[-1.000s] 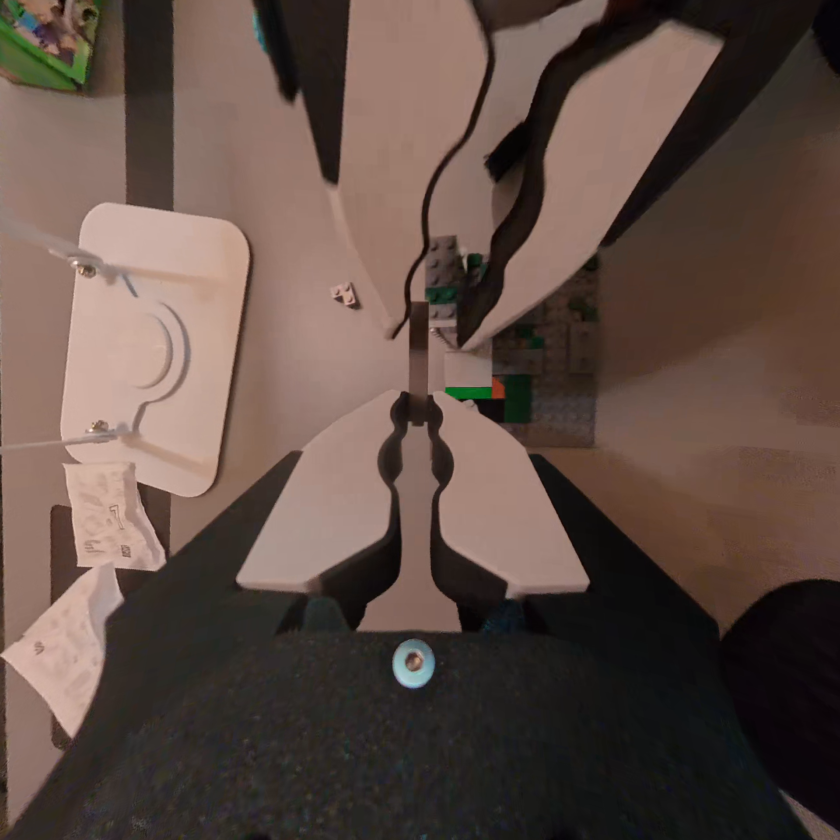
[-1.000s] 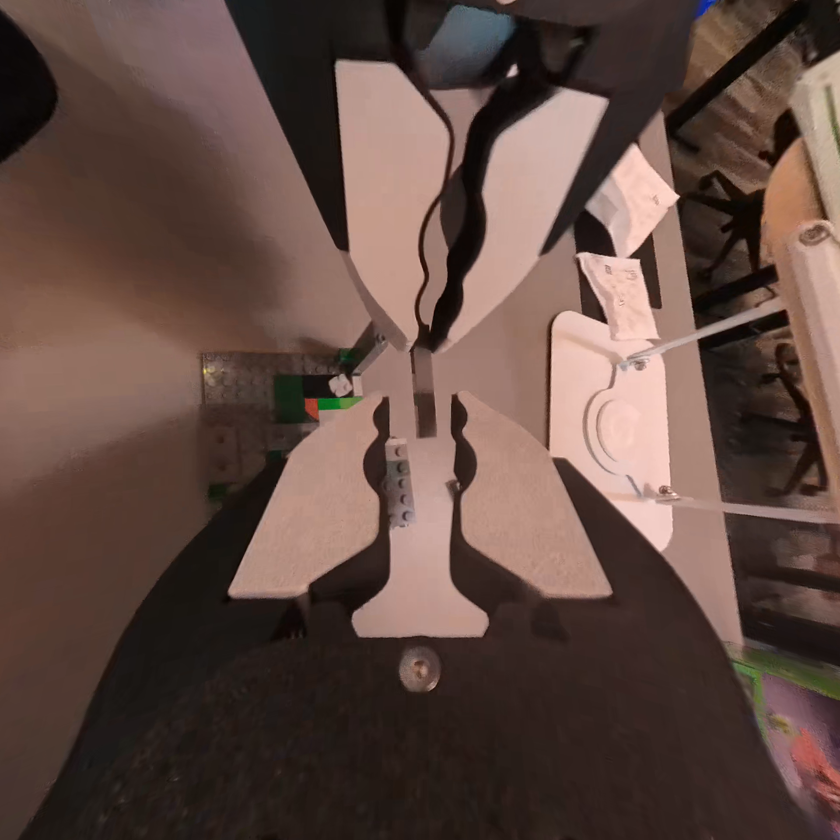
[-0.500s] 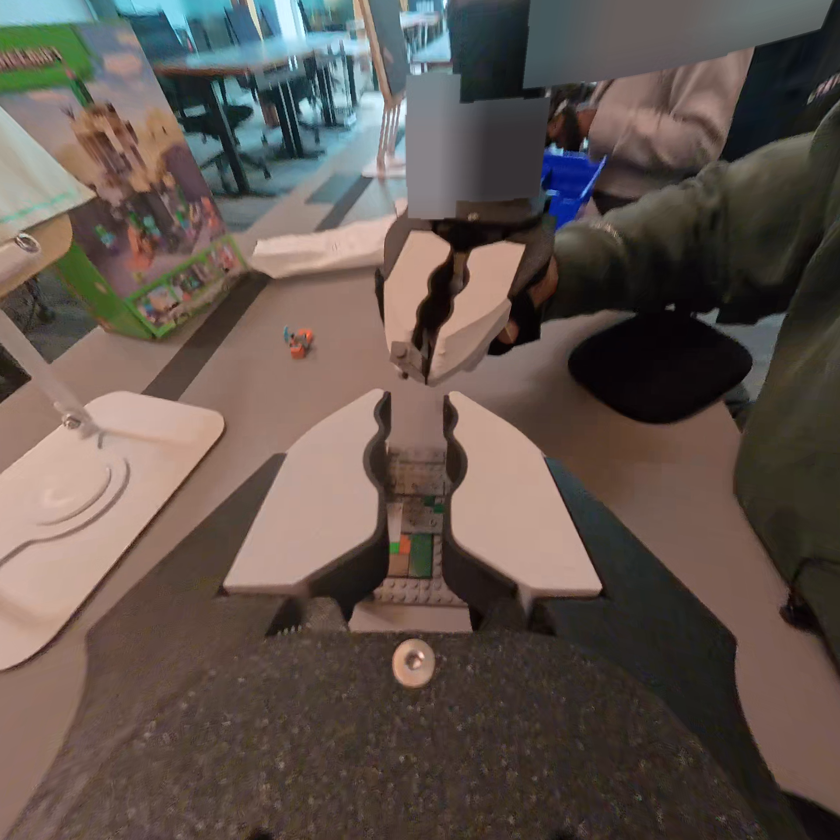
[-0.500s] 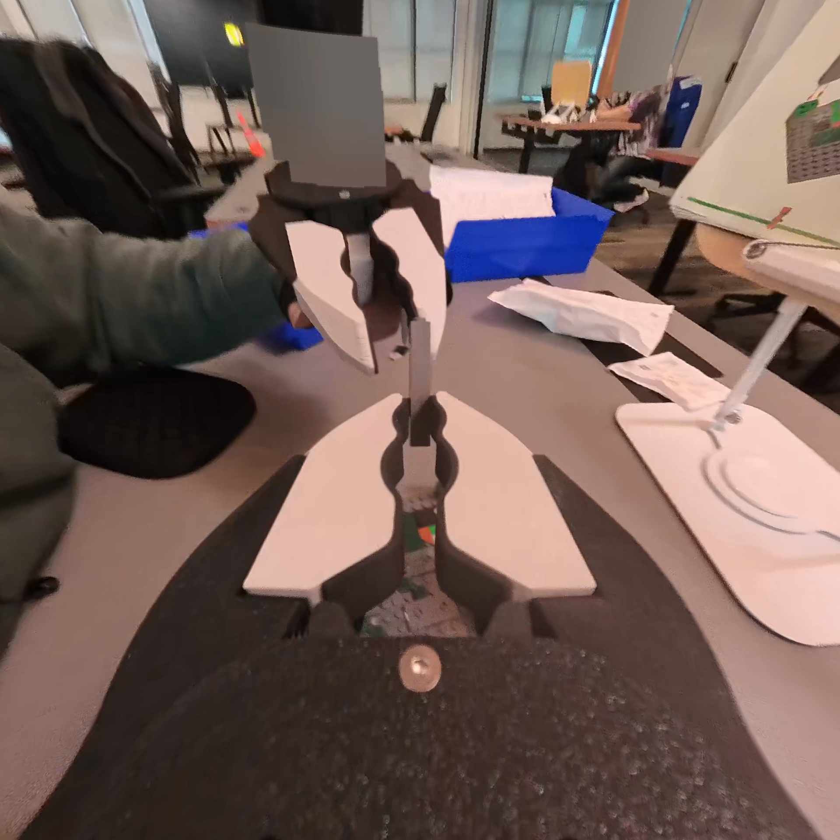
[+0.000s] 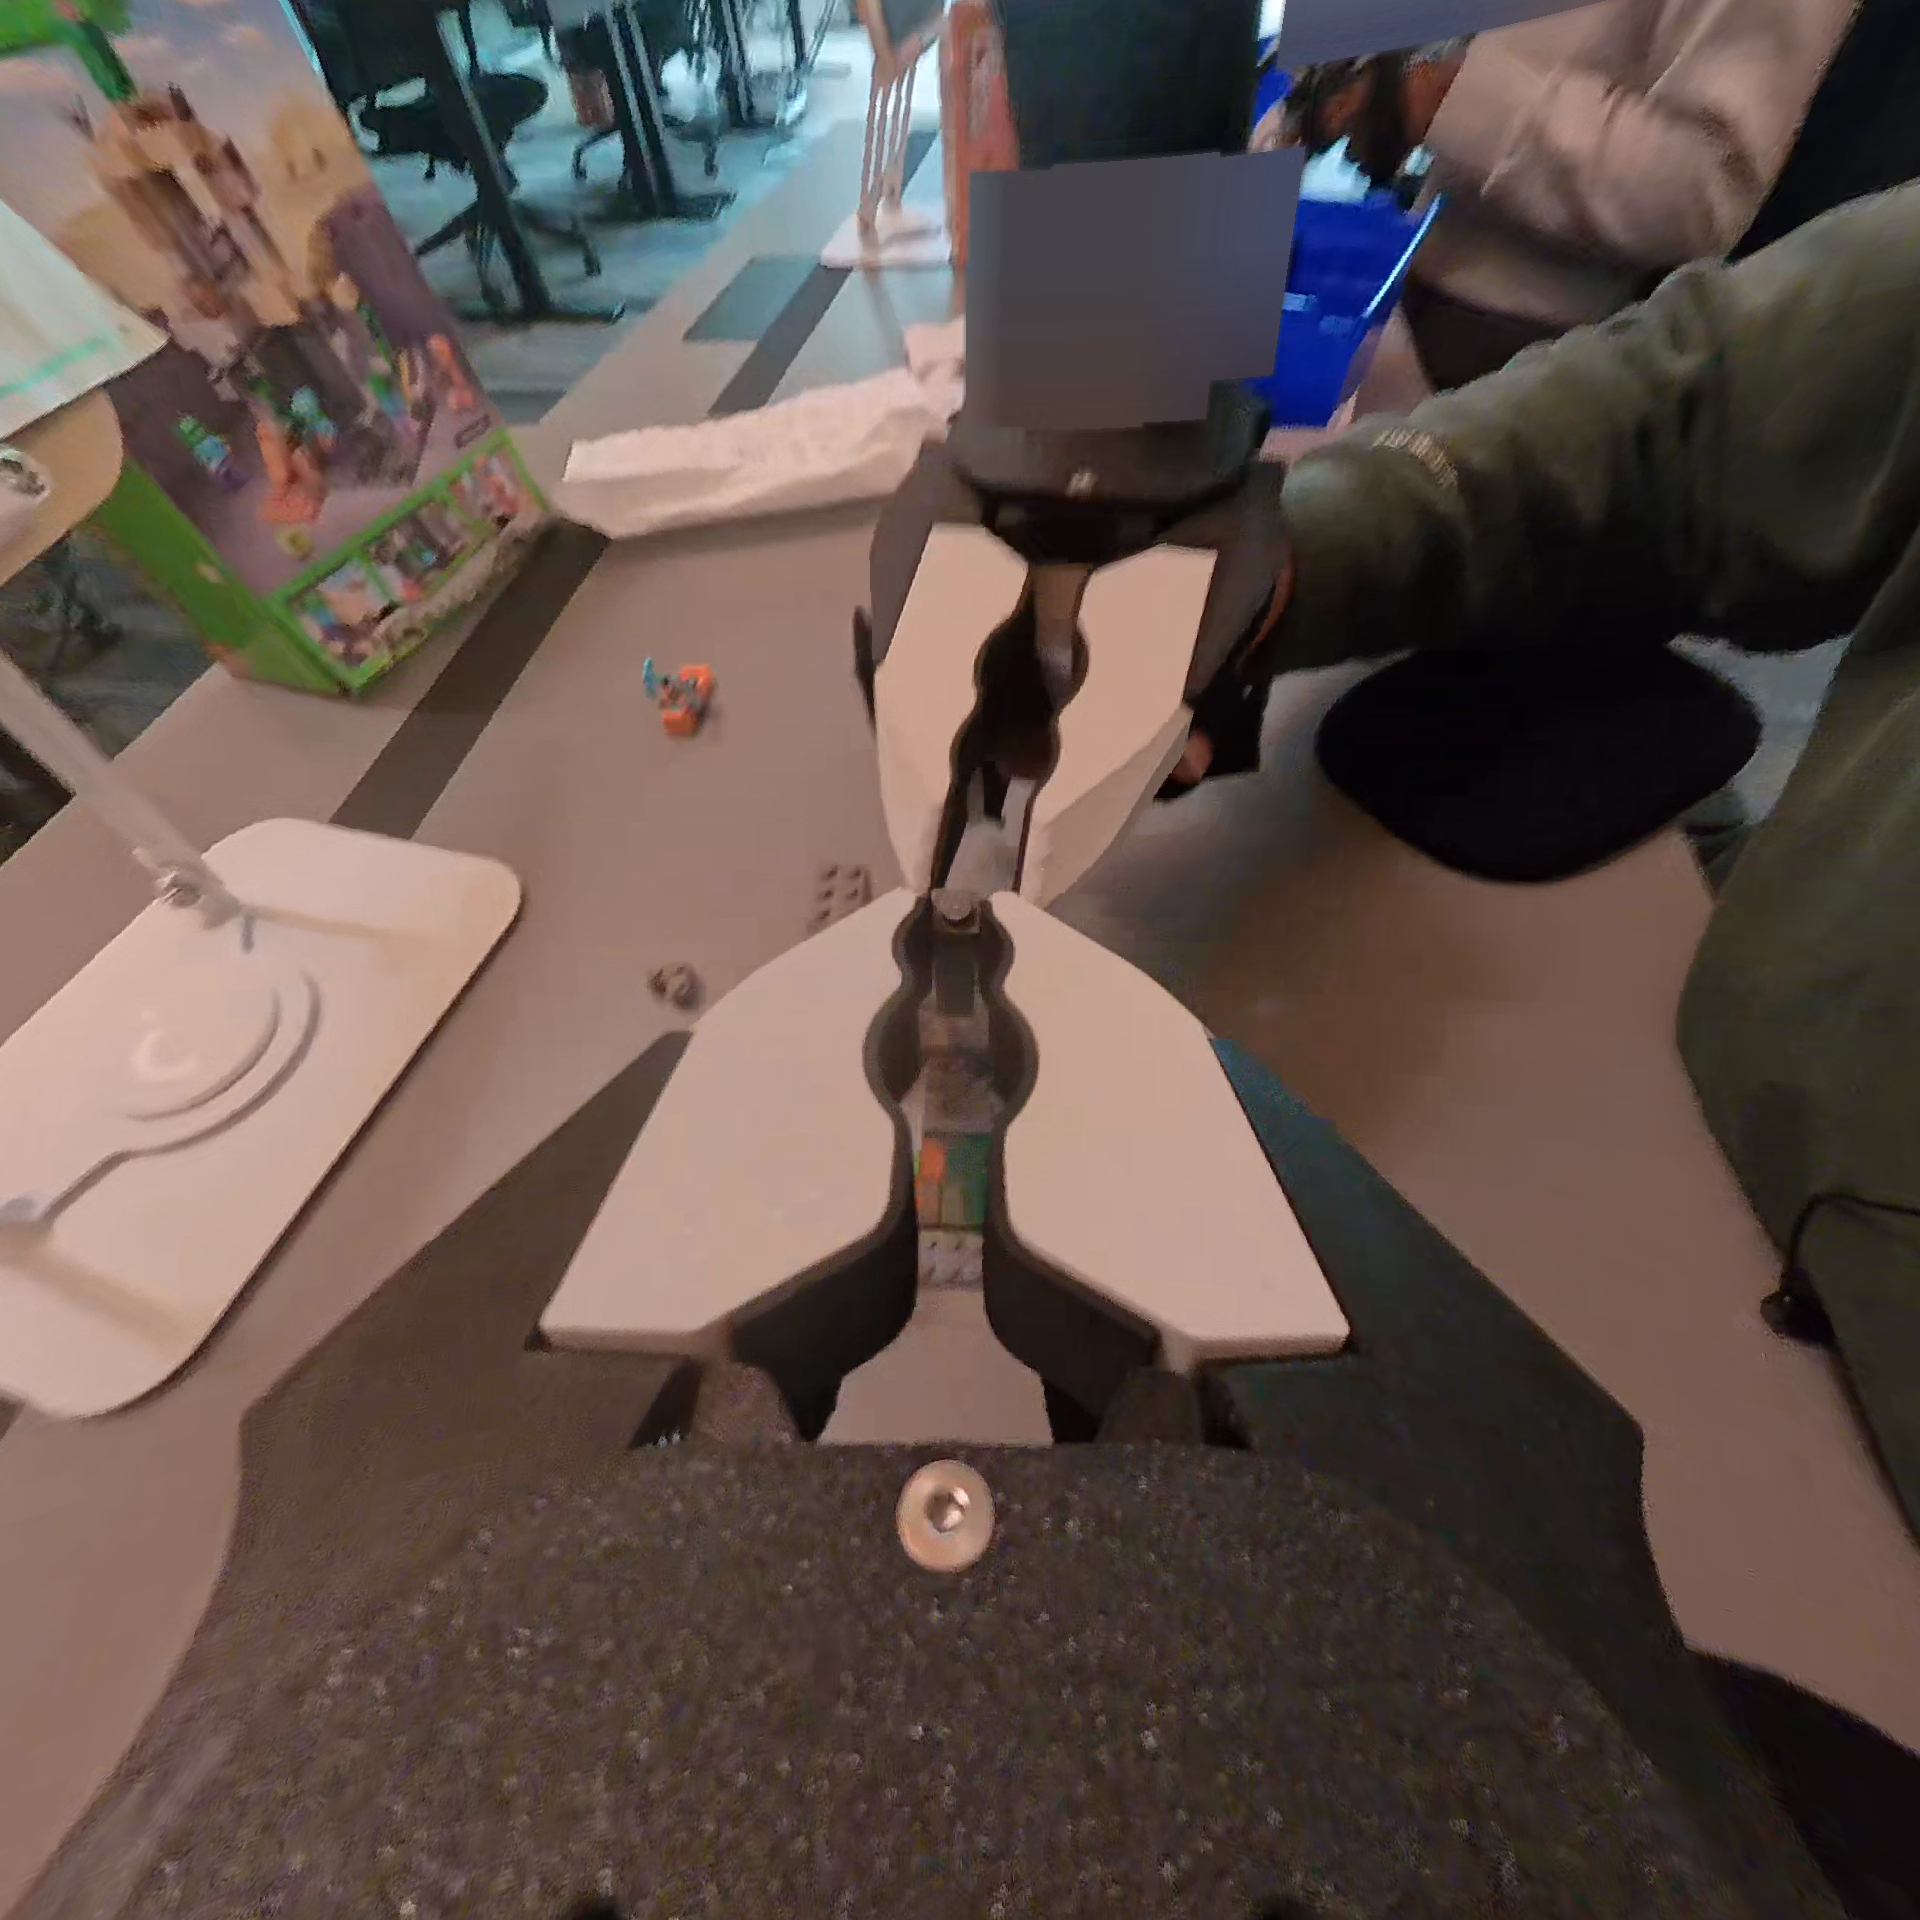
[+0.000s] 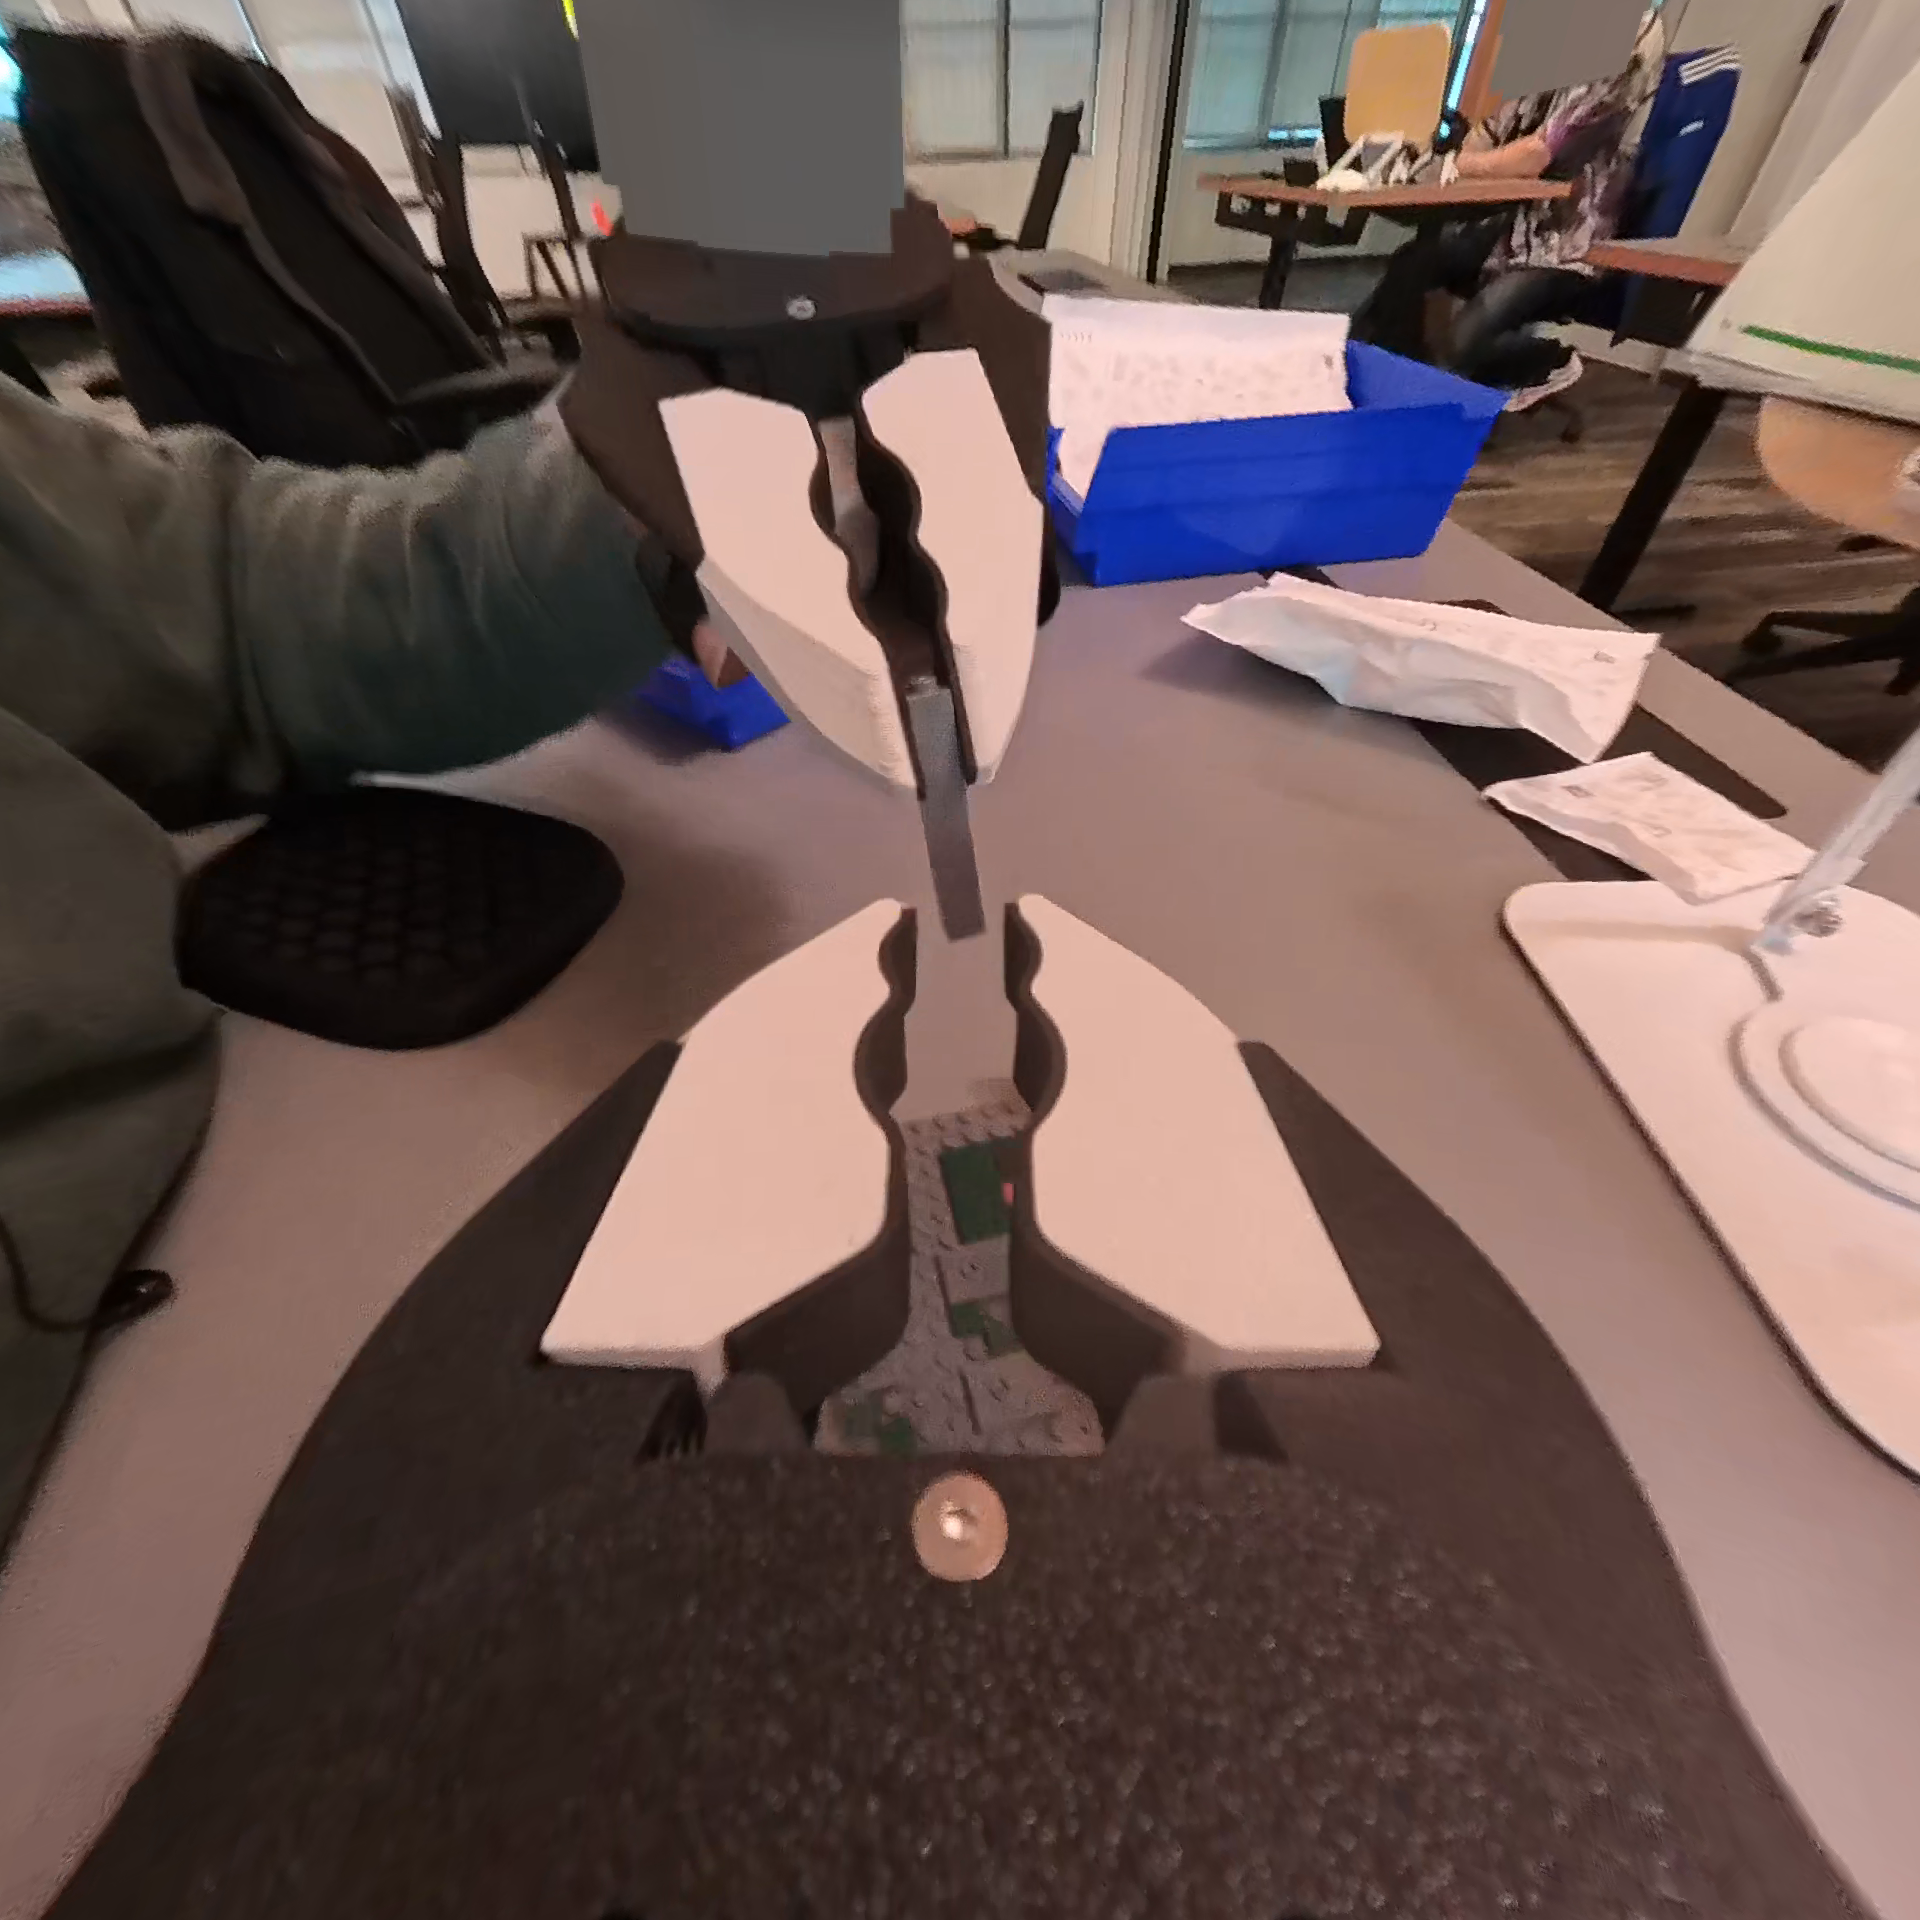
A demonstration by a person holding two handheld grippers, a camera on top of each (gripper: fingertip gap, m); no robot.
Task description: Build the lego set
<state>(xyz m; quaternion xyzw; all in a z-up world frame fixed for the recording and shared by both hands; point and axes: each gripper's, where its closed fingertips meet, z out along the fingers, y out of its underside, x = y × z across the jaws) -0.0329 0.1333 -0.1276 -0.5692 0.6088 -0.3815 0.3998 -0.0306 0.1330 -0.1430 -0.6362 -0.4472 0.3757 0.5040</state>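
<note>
Grey table (image 6: 1195, 790); left claw (image 6: 940, 769) pinches grey piece (image 6: 951, 831).

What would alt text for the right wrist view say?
A far gripper holds a long grey piece above the open near gripper, with a partly built grey and green base on the table below. A blue bin sits behind.

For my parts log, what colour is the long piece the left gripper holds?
Grey. The long piece shows best in the right wrist view.
</note>
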